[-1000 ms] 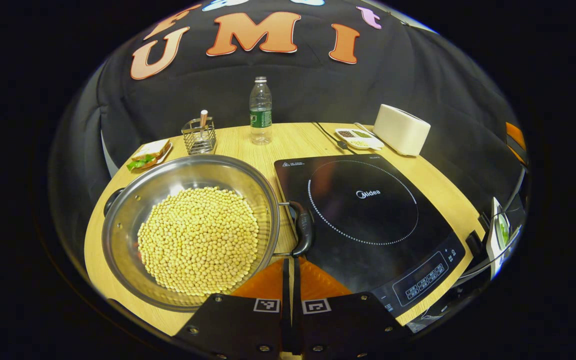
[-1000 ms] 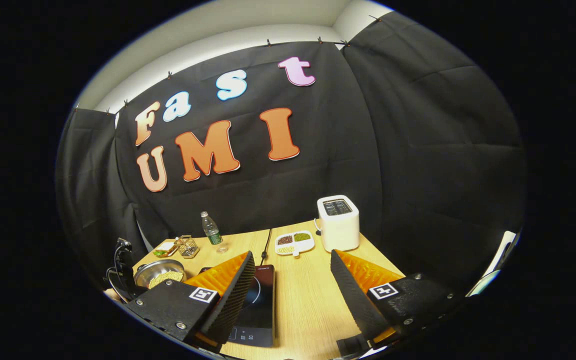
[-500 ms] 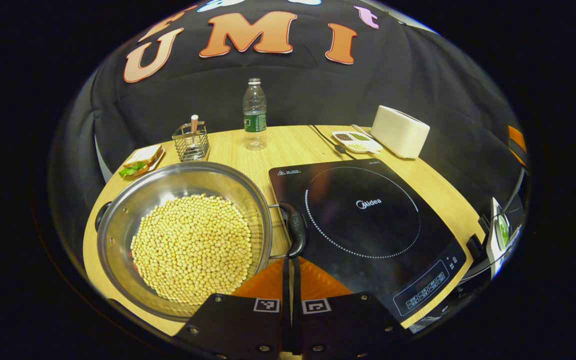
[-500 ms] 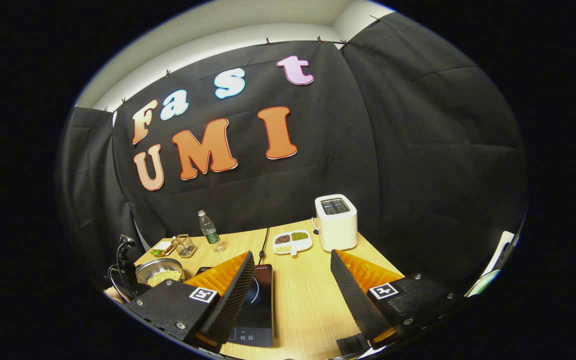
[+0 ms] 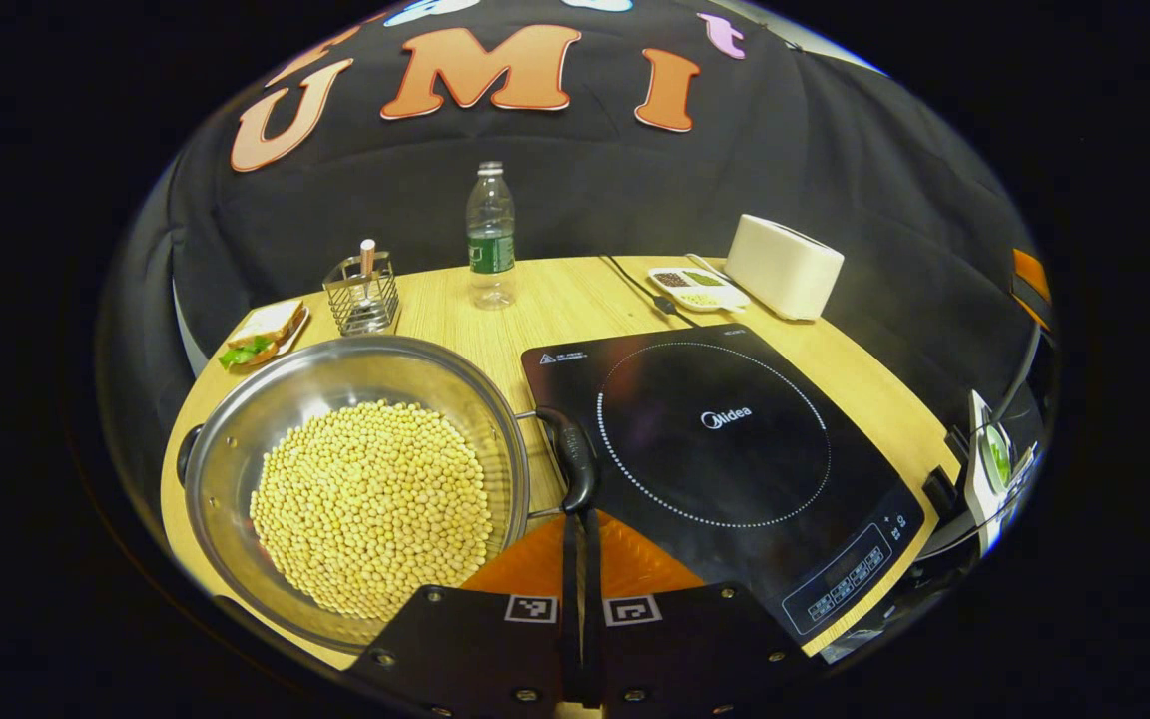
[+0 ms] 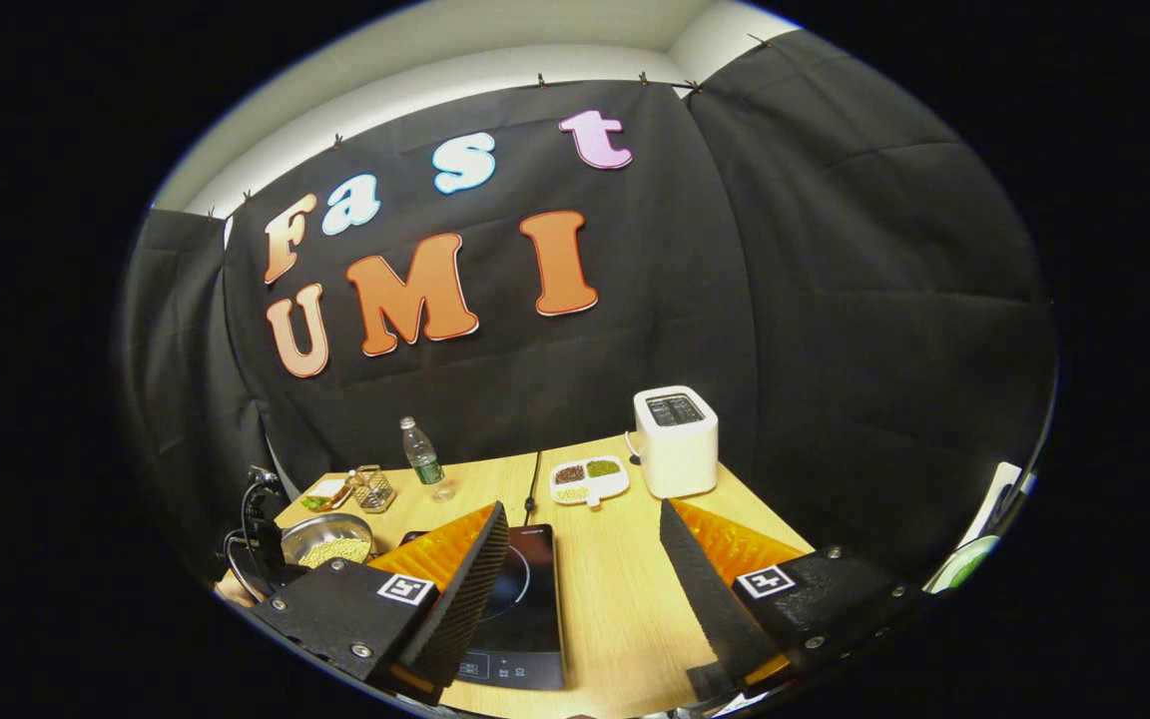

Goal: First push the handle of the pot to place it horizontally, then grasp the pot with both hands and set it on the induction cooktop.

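A pale wooden surface [image 5: 575,300] is sitting against a black cloth booth wall [image 5: 575,190], carrying kitchen things. In the left gripper view, a wide stainless-steel pot [image 5: 236,439] filled with yellow soybeans [image 5: 372,504] is resting on the surface just left of a flat black induction cooktop [image 5: 715,449], not on it. The pot's black right-hand handle [image 5: 575,469] is lying close against the cooktop's left edge, while a second black handle [image 5: 188,439] is peeking out on the pot's far left rim. The left gripper [image 5: 580,544] is hovering just in front of the right-hand handle with its jaws drawn together to a thin slit, its tips almost at the handle's lower end; whether they are touching it cannot be told.

Behind the pot, a sandwich with green lettuce on a small plate [image 5: 258,335], a wire holder [image 5: 362,300] and a clear plastic water bottle with a green label [image 5: 491,240] are standing along the back. A white divided dish of grains [image 5: 697,288] and a white toaster [image 5: 783,266] are sitting at the rear right, beyond the cooktop.

In the right gripper view, the right gripper [image 6: 585,559] is hanging above the surface's near right part with its jaws spread wide and gripping nothing, the cooktop showing beside its left finger [image 6: 465,589].
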`<move>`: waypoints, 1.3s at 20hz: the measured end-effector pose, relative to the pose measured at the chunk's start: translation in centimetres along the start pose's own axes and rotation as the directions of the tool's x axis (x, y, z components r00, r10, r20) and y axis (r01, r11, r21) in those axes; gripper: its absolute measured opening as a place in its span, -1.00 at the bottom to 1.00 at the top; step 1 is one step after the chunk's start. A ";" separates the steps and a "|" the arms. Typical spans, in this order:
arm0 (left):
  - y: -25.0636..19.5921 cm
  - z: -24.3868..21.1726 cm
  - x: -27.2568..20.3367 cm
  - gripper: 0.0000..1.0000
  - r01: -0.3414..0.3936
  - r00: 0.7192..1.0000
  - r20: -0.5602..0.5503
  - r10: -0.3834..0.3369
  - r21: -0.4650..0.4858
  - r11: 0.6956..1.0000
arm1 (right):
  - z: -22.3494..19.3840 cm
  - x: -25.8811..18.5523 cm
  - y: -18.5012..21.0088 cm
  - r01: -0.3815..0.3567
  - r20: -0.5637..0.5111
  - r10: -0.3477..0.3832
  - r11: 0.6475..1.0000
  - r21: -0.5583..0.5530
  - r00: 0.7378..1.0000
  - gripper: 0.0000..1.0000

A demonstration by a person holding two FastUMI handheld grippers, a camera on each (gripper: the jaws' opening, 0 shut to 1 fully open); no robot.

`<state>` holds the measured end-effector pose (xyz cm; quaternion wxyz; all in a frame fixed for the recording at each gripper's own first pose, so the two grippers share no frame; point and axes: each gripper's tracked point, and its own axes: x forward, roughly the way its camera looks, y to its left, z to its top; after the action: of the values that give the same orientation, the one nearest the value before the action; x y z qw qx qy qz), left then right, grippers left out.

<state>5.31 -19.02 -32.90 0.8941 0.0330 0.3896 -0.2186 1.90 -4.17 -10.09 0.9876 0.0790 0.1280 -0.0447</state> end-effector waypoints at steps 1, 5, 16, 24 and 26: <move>-0.1 0.4 -0.8 -0.95 0.006 1.000 0.021 -0.006 0.016 1.000 | -0.3 0.1 0.6 -0.003 -0.015 0.003 1.000 0.010 1.000 0.89; 1.5 2.0 -4.6 -0.96 -0.025 0.993 0.118 0.014 0.091 0.996 | -1.5 0.5 3.2 -0.018 -0.054 0.018 1.000 0.005 0.998 0.89; 19.5 1.8 -14.8 -0.87 -0.209 0.950 0.195 0.243 -0.179 0.962 | -7.4 2.9 17.7 -0.211 -0.218 0.197 0.977 -0.044 0.956 0.90; 27.1 1.3 -13.9 0.34 -0.284 0.934 0.192 0.302 -0.114 0.952 | -14.1 8.1 25.7 -0.241 -0.337 0.189 0.963 -0.119 0.922 0.92; 28.5 1.9 -12.7 0.34 -0.287 0.932 0.195 0.304 -0.113 0.951 | -16.4 8.9 27.7 -0.260 -0.383 0.191 0.956 -0.137 0.904 0.91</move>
<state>10.86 10.89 -25.69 0.9534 0.0312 0.2922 -0.0676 9.48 25.17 -24.07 0.9479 0.0085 0.3031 0.0980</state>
